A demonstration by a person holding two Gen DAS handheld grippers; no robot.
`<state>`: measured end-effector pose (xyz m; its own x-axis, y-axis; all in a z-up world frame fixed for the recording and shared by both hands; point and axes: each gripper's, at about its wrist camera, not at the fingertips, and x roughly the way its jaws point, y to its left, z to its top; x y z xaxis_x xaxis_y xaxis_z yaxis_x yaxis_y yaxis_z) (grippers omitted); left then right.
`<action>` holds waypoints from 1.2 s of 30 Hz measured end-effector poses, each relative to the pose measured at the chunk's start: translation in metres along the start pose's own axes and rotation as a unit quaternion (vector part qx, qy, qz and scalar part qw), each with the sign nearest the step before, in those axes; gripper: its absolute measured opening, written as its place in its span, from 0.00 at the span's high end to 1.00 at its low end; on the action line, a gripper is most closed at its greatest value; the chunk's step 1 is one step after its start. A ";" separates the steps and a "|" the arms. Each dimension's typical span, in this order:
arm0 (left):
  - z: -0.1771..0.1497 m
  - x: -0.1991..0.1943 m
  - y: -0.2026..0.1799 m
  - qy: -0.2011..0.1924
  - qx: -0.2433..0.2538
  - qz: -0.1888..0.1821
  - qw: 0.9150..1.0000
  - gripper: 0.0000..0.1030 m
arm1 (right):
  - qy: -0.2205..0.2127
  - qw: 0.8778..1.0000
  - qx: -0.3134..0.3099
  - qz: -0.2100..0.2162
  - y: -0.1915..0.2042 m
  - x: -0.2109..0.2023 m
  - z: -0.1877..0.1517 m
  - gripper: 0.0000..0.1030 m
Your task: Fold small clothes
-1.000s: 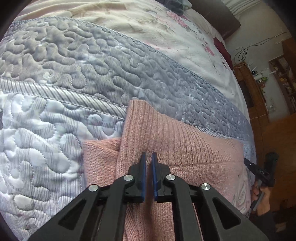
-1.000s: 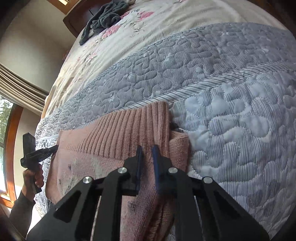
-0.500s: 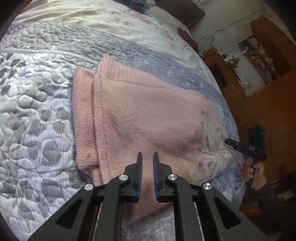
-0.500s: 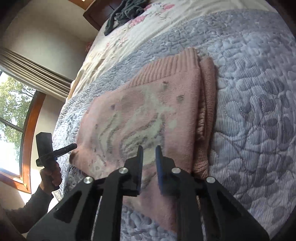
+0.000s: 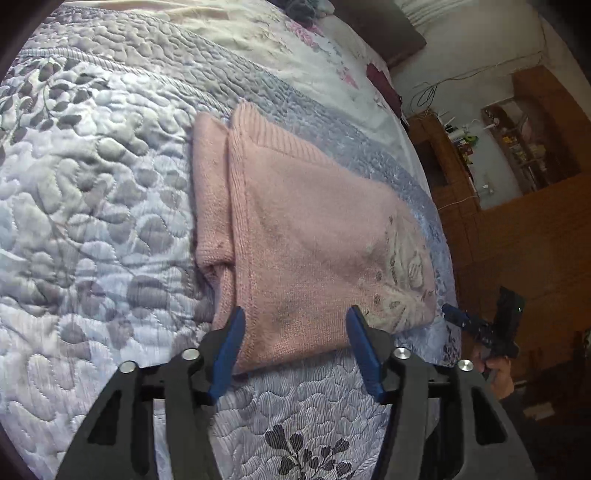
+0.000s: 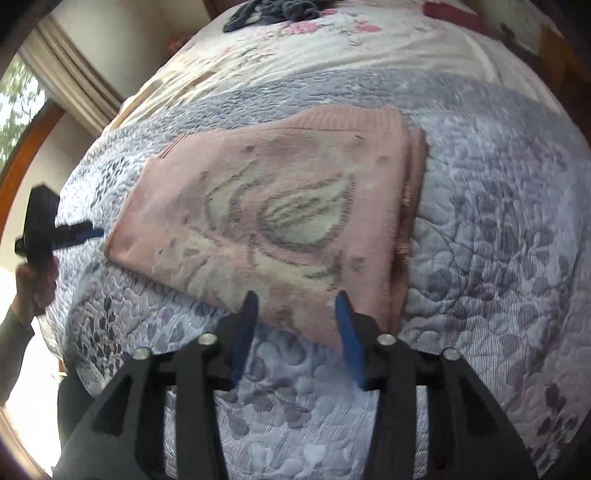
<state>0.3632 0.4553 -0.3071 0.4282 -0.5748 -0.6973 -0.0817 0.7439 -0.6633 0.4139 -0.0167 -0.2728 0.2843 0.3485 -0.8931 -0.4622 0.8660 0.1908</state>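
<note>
Both jaws spread, gripping nothing: left hand-held gripper [image 5: 295, 332] and right hand-held gripper [image 6: 297, 314] are hovering at the pink sweater [image 5: 295, 229] hem, likely done folding it on the bed [image 5: 92, 221].

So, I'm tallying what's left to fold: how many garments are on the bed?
2: a folded pink sweater on the grey quilt, and a dark crumpled garment at the far end; more may be hidden.

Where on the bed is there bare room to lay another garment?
Bare quilt lies left of the pink sweater and along the near edge below it. The far end is taken: dark clothes lie on the floral sheet.
</note>
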 end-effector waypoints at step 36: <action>0.172 0.150 0.057 0.128 -0.057 -0.089 0.986 0.32 | -0.027 0.936 -0.345 -0.067 0.290 0.181 0.035 0.24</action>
<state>0.5778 0.4699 -0.4031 0.2046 -0.7713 -0.6027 -0.1329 0.5881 -0.7978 0.3606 0.3095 -0.3647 0.4118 0.2877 -0.8647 -0.8463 0.4727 -0.2457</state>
